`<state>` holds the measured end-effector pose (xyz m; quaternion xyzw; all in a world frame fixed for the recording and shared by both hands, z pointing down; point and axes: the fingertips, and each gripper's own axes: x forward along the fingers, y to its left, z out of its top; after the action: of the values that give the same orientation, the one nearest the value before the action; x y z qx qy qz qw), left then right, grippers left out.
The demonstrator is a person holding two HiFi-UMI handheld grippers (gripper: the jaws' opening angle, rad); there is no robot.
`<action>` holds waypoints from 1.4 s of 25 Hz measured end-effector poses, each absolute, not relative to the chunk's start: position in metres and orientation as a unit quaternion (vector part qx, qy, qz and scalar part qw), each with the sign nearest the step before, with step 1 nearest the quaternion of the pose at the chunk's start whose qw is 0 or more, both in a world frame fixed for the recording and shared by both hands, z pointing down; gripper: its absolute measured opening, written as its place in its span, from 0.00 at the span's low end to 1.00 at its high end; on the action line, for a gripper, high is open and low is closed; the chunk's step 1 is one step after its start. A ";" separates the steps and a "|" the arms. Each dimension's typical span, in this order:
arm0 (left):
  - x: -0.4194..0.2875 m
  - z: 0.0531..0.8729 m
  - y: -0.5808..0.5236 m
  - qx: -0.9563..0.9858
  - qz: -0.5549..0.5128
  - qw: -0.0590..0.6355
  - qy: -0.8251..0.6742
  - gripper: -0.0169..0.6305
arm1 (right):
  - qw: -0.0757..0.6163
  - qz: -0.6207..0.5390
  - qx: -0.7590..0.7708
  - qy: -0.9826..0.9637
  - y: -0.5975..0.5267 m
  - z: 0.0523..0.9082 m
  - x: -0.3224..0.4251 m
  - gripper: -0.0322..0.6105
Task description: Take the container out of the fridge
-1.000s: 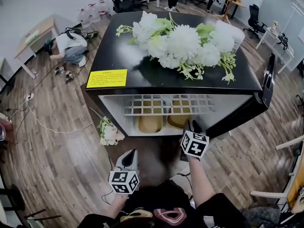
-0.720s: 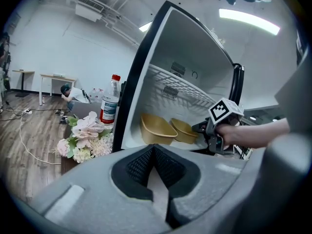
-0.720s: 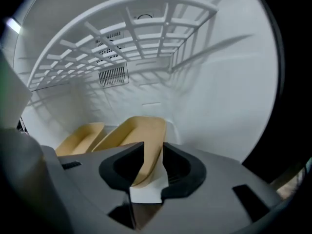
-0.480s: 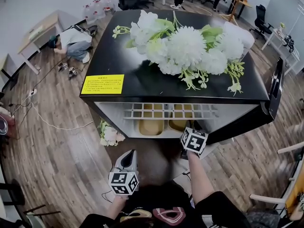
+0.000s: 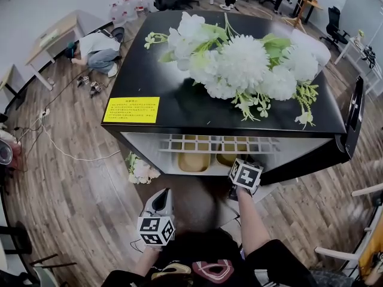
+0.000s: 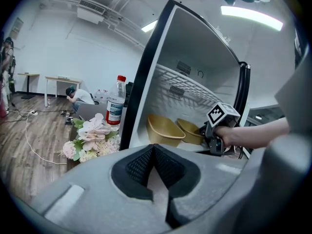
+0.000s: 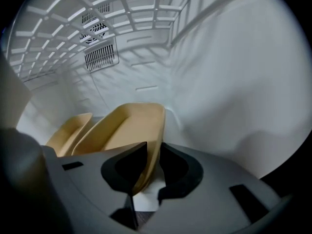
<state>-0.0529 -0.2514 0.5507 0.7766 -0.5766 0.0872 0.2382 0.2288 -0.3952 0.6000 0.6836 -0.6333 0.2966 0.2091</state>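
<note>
right gripper takes the rim of a tan container inside the open fridge

the black fridge point(image 5: 179, 109) stands with its door swung open to the right. a bunch of white flowers point(image 5: 239, 58) lies on its top, and a yellow sticker point(image 5: 131, 109) sits near the front left corner. under the white wire shelf point(image 5: 215, 142), two tan containers sit side by side on the fridge floor.

the right gripper point(image 7: 152, 167) reaches into the fridge at the right container point(image 7: 126, 126). its jaws have just been closing, and the container's near wall now stands between them, a pad against each side. the left container point(image 7: 68, 130) sits just beside it, untouched.

the left gripper point(image 6: 155, 167) is held low in front of the fridge, outside it. its jaws are pressed together with nothing between them.

a second bunch of pale flowers point(image 5: 139, 169) lies on the wooden floor by the fridge's left side, near a plastic bottle point(image 6: 116, 106) with a red cap. a person point(image 5: 99, 49) crouches on the floor further back.
</note>
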 end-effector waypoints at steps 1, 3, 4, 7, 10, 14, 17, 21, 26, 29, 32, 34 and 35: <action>-0.054 0.551 -0.252 0.776 0.087 0.239 -0.577 0.04 | 0.209 0.298 0.684 -0.633 -0.396 0.600 0.228 0.19; -0.055 0.552 -0.252 0.775 0.087 0.240 -0.578 0.04 | 0.207 0.303 0.684 -0.631 -0.396 0.601 0.227 0.17; -0.055 0.553 -0.252 0.775 0.087 0.241 -0.578 0.04 | 0.204 0.305 0.684 -0.630 -0.396 0.601 0.227 0.16; -0.054 0.554 -0.252 0.776 0.088 0.241 -0.576 0.04 | 0.198 0.311 0.689 -0.624 -0.395 0.600 0.229 0.16; -0.054 0.554 -0.252 0.778 0.088 0.240 -0.574 0.04 | 0.194 0.313 0.701 -0.611 -0.393 0.595 0.234 0.09; -0.058 0.556 -0.250 0.774 0.086 0.241 -0.579 0.04 | 0.194 0.314 0.704 -0.606 -0.390 0.595 0.236 0.07; -0.060 0.556 -0.247 0.774 0.087 0.240 -0.579 0.04 | 0.188 0.313 0.710 -0.602 -0.388 0.593 0.237 0.07; -0.061 0.557 -0.242 0.774 0.089 0.241 -0.579 0.04 | 0.178 0.307 0.713 -0.604 -0.385 0.586 0.237 0.07; -0.059 0.554 -0.240 0.779 0.085 0.235 -0.575 0.04 | 0.157 0.303 0.711 -0.615 -0.379 0.578 0.233 0.07; -0.057 0.551 -0.237 0.784 0.083 0.232 -0.570 0.04 | 0.147 0.293 0.710 -0.623 -0.373 0.570 0.232 0.07; -0.057 0.550 -0.231 0.787 0.081 0.231 -0.566 0.04 | 0.143 0.287 0.714 -0.623 -0.363 0.563 0.232 0.07; -0.055 0.549 -0.227 0.790 0.080 0.230 -0.563 0.04 | 0.141 0.283 0.715 -0.623 -0.356 0.558 0.232 0.07; -0.055 0.549 -0.225 0.792 0.080 0.229 -0.560 0.04 | 0.140 0.281 0.716 -0.623 -0.352 0.556 0.232 0.07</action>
<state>-0.0547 -0.2247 0.5494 0.7918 -0.5604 0.0799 0.2293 0.2320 -0.3521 0.5556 0.7161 -0.6233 0.2813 0.1396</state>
